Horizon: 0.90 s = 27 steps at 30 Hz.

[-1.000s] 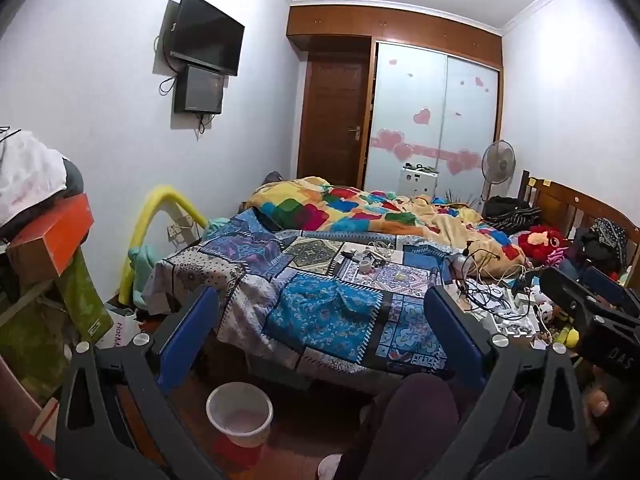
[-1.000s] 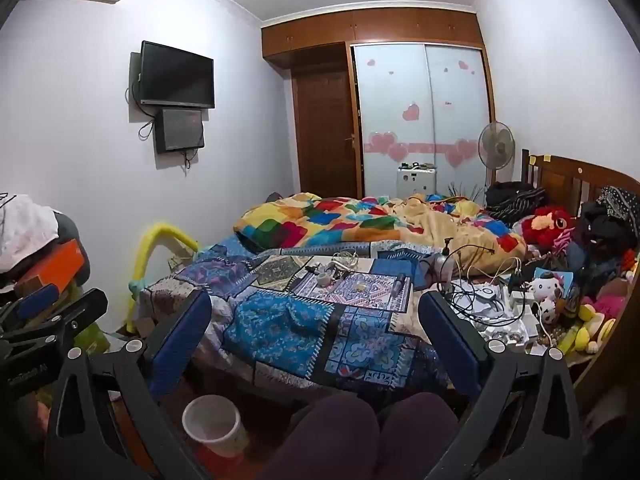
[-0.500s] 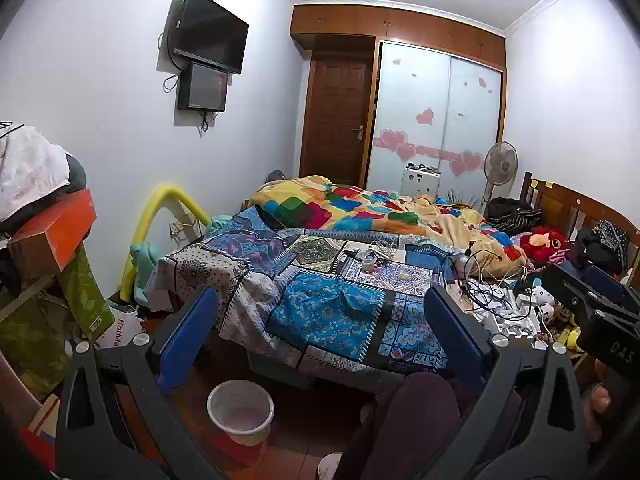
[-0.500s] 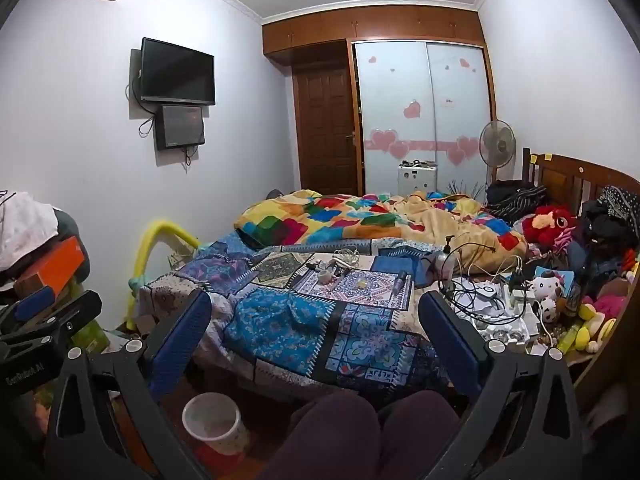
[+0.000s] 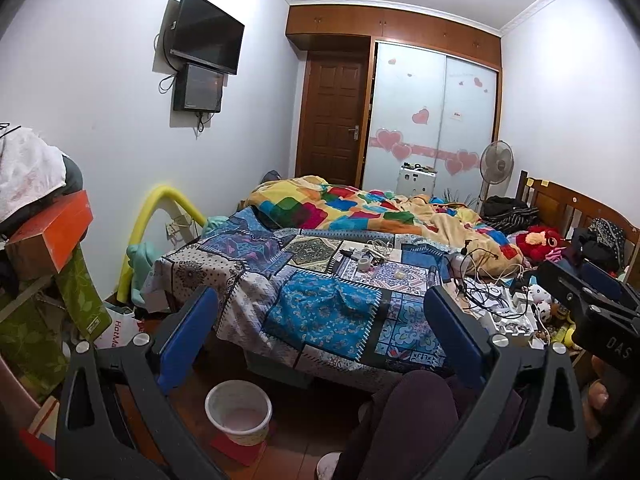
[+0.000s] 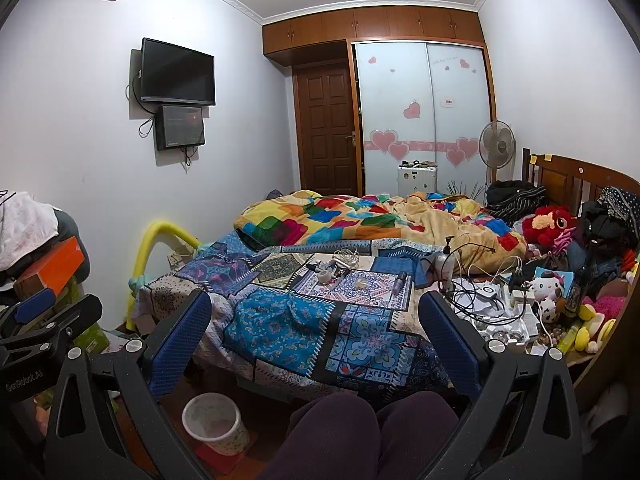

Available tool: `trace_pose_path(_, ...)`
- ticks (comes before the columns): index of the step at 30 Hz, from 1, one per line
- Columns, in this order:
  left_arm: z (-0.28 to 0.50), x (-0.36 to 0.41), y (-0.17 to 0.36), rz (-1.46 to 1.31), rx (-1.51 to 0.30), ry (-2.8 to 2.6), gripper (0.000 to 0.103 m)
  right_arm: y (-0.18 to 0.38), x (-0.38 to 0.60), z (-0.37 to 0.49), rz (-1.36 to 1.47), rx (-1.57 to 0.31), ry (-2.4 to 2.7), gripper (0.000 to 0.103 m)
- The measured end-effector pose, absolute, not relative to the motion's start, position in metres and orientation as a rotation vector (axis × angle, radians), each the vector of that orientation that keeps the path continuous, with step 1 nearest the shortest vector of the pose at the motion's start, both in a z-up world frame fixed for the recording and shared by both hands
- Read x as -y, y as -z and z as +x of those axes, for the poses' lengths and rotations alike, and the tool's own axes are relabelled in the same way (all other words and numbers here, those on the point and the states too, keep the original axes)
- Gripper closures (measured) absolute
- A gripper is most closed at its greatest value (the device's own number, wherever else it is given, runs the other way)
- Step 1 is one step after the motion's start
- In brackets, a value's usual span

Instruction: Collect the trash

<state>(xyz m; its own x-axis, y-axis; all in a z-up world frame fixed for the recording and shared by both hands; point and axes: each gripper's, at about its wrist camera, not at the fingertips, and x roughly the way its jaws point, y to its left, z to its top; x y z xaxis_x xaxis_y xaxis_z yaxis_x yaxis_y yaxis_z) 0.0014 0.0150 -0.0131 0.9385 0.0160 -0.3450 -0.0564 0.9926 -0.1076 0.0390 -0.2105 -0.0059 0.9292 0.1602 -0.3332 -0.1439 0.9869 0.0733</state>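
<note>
Your left tongs (image 5: 320,328) and right tongs (image 6: 316,328) are both spread wide with nothing between the blue pads, held up in front of the bed (image 5: 320,312) above your knees (image 6: 360,428). The white bin (image 5: 238,411) stands on the floor just below the foot of the bed, beside your left leg; it sits on something flat and red, and its inside looks bare in the left view.

On the patterned bedspread, the small clutter lies well ahead of both tongs: a small white cup-like thing (image 6: 323,277), a crumpled yellowish scrap (image 6: 362,284) and a coil of white cable (image 6: 347,255). The right view shows these more clearly, and also shows the pump bottle (image 6: 445,258) and the tangle of chargers (image 6: 488,300) at the bed's right edge. The left view alone shows your right tongs from the side, and fingers (image 5: 598,394) of your right hand beneath them.
</note>
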Motion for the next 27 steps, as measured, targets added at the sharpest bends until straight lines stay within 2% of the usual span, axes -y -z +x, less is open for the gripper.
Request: trace_pose_path(27, -0.0013, -0.0132, 0.0108, -0.115, -0.348, -0.027, 0.0, 0.0054, 0.21, 0.0389, 0.049, -0.346, -0.157, 0.0)
